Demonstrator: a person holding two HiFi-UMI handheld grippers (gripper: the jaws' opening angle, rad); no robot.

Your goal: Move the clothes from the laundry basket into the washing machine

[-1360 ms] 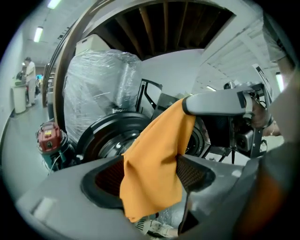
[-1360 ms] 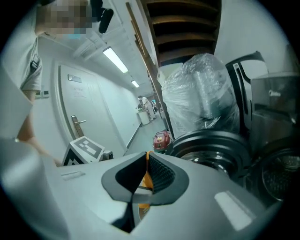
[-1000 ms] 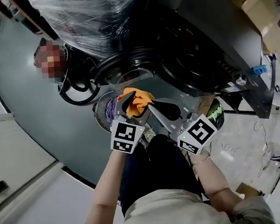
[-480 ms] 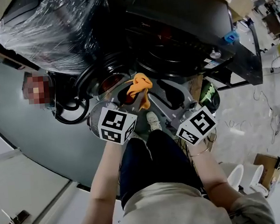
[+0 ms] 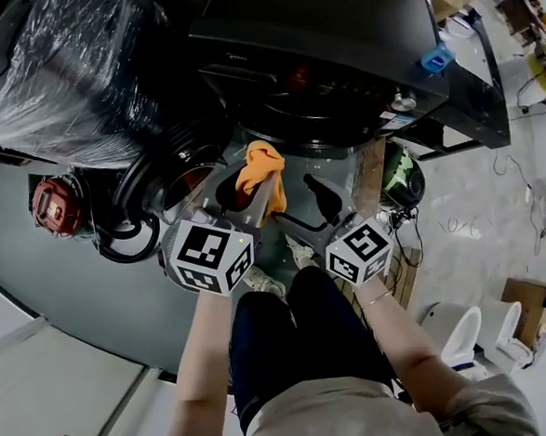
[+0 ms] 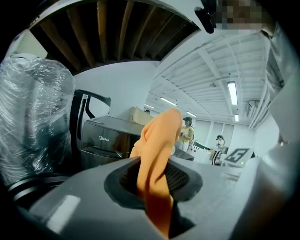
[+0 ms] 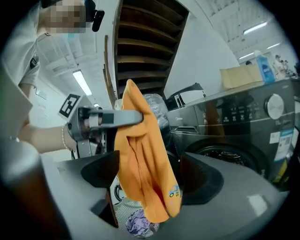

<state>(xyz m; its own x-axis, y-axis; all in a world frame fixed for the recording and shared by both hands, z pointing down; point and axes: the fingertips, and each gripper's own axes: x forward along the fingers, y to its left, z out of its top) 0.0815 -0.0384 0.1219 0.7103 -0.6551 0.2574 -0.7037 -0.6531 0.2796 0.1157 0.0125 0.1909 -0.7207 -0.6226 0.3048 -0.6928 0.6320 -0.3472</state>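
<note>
Two grippers are in use. Left gripper [image 6: 155,187]: jaws closed hard on one orange garment [image 6: 159,140], pinched at a bunched fold near its top, with the rest hanging free below. Right gripper [image 7: 151,185]: jaws have just been opening and stand wide. The garment's tail hangs in the gap between them, but neither pad presses on it, so this gripper holds nothing. The garment is in the air in front of the washing machine [image 5: 336,50], not yet in the drum. The laundry basket [image 7: 121,207] shows below it in the right gripper view.

Risks, as judged:
- The load rests on a single pinch. A jerk on the way to the door could let it slide out and drop to the floor or back into the basket.
- The loose tail may drag on the door rim and end up hanging outside the drum.
- The right gripper's jaws sit either side of that tail, so a careless withdrawal could hook the cloth and pull against the left grip.

Count:
- Two grippers.
- One orange garment.
- One purple garment [image 7: 139,224] showing in the basket; whether others lie beneath cannot be told.
- One basket.
- One unwrapped washing machine.
- One plastic-wrapped bulk [image 5: 57,69] beside it.
- One blue bottle [image 5: 436,58] on the machine top.
</note>
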